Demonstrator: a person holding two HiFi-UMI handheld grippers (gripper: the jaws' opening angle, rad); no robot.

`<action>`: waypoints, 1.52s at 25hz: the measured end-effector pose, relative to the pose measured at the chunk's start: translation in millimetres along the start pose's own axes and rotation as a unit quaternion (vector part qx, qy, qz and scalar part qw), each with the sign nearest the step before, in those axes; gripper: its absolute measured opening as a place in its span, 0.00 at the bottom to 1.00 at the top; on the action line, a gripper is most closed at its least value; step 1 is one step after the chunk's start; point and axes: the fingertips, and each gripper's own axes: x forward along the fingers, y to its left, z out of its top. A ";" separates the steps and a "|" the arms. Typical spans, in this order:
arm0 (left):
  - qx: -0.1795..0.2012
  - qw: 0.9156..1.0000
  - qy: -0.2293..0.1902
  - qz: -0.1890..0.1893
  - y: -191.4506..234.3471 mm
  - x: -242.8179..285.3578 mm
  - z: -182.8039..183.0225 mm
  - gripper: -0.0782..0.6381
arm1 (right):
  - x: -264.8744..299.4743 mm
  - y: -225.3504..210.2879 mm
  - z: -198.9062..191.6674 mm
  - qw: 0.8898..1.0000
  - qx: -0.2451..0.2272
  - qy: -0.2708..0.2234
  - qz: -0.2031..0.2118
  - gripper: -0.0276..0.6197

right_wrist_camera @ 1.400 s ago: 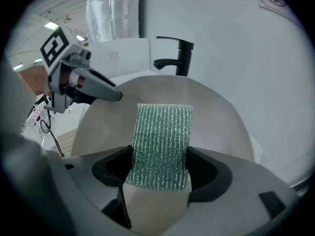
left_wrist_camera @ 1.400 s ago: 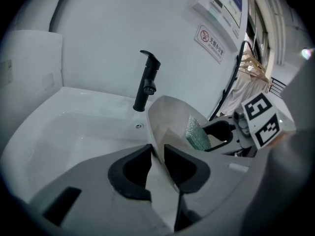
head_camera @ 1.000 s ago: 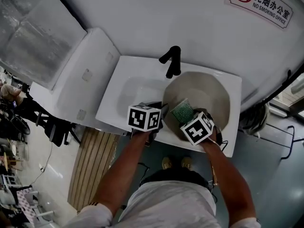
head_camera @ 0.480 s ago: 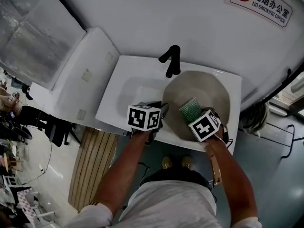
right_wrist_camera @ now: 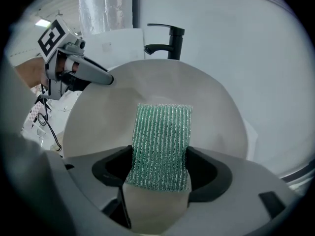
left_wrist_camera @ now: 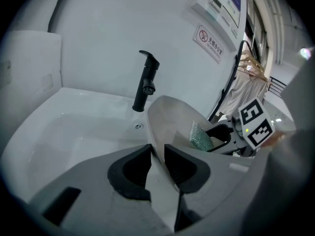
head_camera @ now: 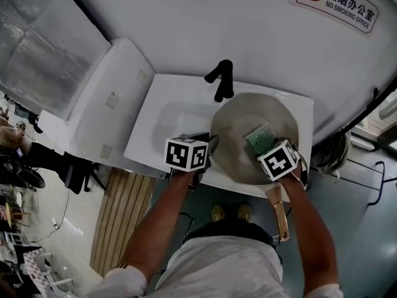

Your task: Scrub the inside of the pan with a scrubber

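Observation:
A beige pan [head_camera: 239,135] sits tilted in the white sink [head_camera: 164,120], its wooden handle [head_camera: 280,219] pointing toward me. My left gripper [head_camera: 212,145] is shut on the pan's left rim; in the left gripper view the rim [left_wrist_camera: 156,146] runs between the dark pads [left_wrist_camera: 183,163]. My right gripper [head_camera: 265,146] is shut on a green ribbed scrubber [head_camera: 260,138], which lies against the right inner side of the pan. In the right gripper view the scrubber [right_wrist_camera: 161,144] stands between the jaws over the pan's inside [right_wrist_camera: 147,90].
A black faucet [head_camera: 221,79] stands at the sink's back edge just behind the pan. A white side counter [head_camera: 102,101] adjoins the sink on the left. A no-smoking sign [head_camera: 335,2] hangs on the wall. A wooden slat mat [head_camera: 118,216] lies on the floor.
My right gripper has slid the scrubber rightward across the pan's inside, from near the front middle to the right side. The left gripper and the pan have stayed put.

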 end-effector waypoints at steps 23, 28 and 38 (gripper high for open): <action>0.036 0.994 -0.091 0.042 5.1 -51.9 39.7 0.28 | -67.0 -29.3 17.6 0.995 0.027 -0.096 -0.031 0.58; 0.059 0.985 -0.161 0.028 -15.2 -82.2 74.4 0.28 | -105.9 -27.9 41.2 0.988 0.018 -0.147 -0.038 0.58; 0.127 0.949 -0.287 -0.040 -80.3 -125.9 135.3 0.28 | -175.5 -24.3 92.2 0.961 0.009 -0.274 -0.032 0.58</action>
